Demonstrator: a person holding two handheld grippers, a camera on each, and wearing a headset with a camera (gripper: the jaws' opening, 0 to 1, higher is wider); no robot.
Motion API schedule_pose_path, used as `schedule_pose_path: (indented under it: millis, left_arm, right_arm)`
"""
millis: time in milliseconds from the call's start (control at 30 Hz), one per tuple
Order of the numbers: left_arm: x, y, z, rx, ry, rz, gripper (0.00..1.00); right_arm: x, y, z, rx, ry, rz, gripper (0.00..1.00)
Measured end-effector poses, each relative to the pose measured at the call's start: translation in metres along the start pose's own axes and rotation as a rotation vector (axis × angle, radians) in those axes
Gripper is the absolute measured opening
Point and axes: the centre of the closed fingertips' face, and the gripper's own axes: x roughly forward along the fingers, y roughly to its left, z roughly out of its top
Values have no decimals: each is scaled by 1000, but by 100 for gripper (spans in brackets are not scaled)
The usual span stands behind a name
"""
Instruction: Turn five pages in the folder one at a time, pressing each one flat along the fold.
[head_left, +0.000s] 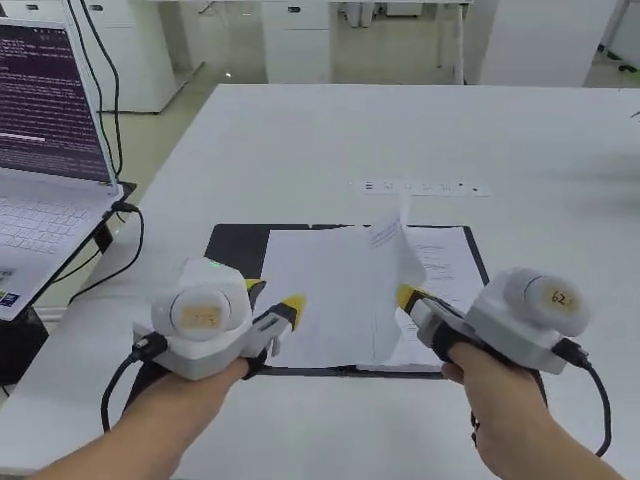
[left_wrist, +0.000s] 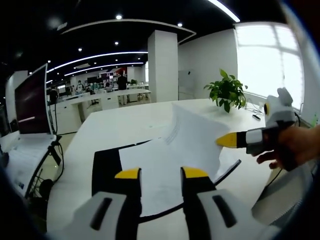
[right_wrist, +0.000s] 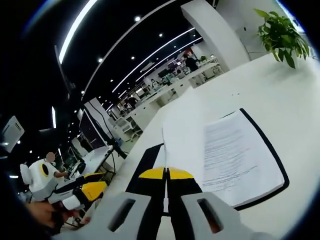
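Folder (head_left: 228, 248) is lying open on white table (head_left: 400, 130), near its front edge, btwn the two grippers; black cover is showing at its left w/ printed sheets on top. Right gripper (head_left: 407, 297) is pinching one page (head_left: 392, 245) by its lower edge, jaws closed tight on the paper. Page is standing up, curling over approx mid-folder. Left gripper (head_left: 274, 295) is hovering at the left sheet's lower corner, jaws wide apart, holding nothing; prob. not touching paper, hard to tell. Laptop (head_left: 40, 150) is sitting off to the left, screen lit.
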Motion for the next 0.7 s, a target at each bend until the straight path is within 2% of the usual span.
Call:
schedule_pose_path:
  millis: [333, 600, 700]
  left_arm:
    - [-21, 34, -3, -23, -7, 65, 29]
    - [-34, 49, -9, -46, -7, 98, 29]
    - [-36, 53, -10, -54, -5, 107, 29]
  right_arm:
    - [29, 33, -24, -66, 77, 54, 0]
    - [50, 51, -56, -145, 164, 84, 0]
    - [60, 56, -70, -197, 195, 87, 0]
